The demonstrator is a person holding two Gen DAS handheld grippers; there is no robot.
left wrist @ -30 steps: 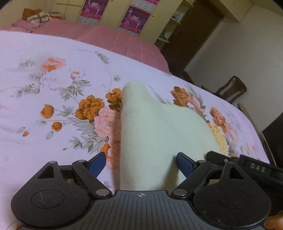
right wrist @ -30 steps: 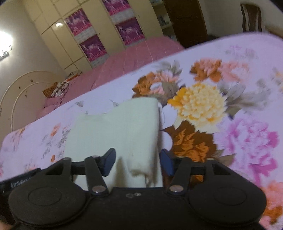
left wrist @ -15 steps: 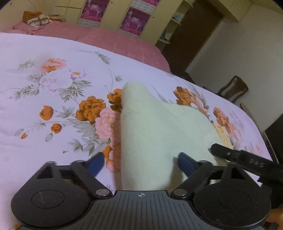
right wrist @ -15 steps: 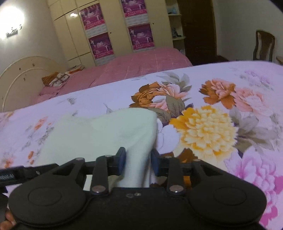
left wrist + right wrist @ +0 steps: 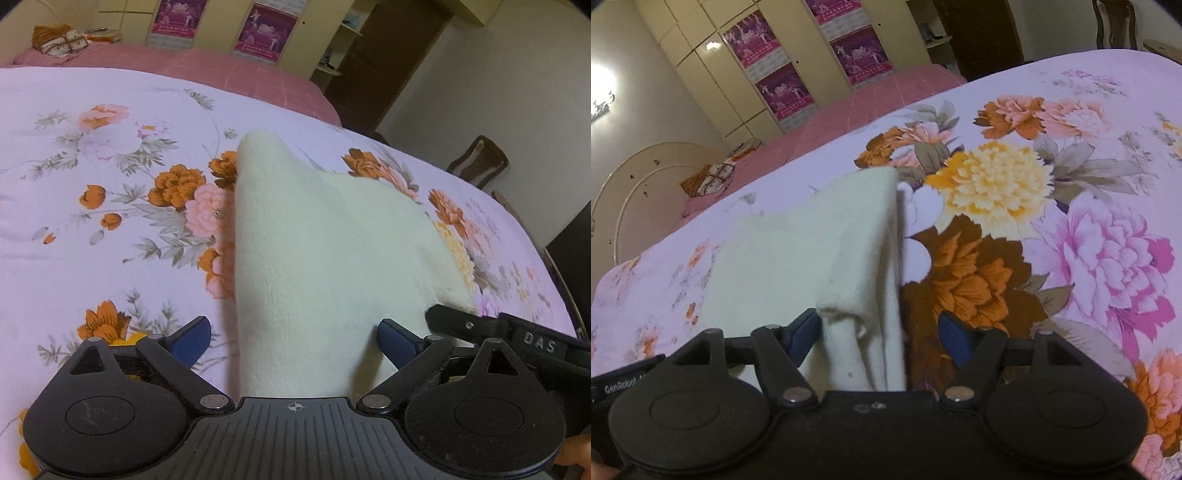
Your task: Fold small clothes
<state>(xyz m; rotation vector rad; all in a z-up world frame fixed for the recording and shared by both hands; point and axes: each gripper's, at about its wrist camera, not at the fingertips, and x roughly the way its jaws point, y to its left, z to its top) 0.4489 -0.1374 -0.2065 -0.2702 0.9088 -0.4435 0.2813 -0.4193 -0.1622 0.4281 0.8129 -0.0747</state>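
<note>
A small cream knit garment [image 5: 325,236] lies on the floral bedsheet [image 5: 110,192], its near edge raised toward both grippers. My left gripper [image 5: 293,338] is open, its blue pads wide apart on either side of the cloth's near left part. My right gripper [image 5: 879,332] is open too, with the garment's folded near right edge [image 5: 864,295] between its pads. The right gripper's black body [image 5: 517,339] shows at the lower right of the left wrist view, and the left one's body [image 5: 624,380] at the lower left of the right wrist view.
The sheet covers a bed that runs on to a pink quilt [image 5: 192,66] with a folded bundle [image 5: 61,40] at the back. Wardrobe doors with posters [image 5: 783,88], a dark doorway [image 5: 384,59] and a wooden chair [image 5: 480,158] stand beyond the bed.
The right gripper's jaws closed to a narrow gap half a second ago and have opened wide again. The left gripper stayed open and barely moved.
</note>
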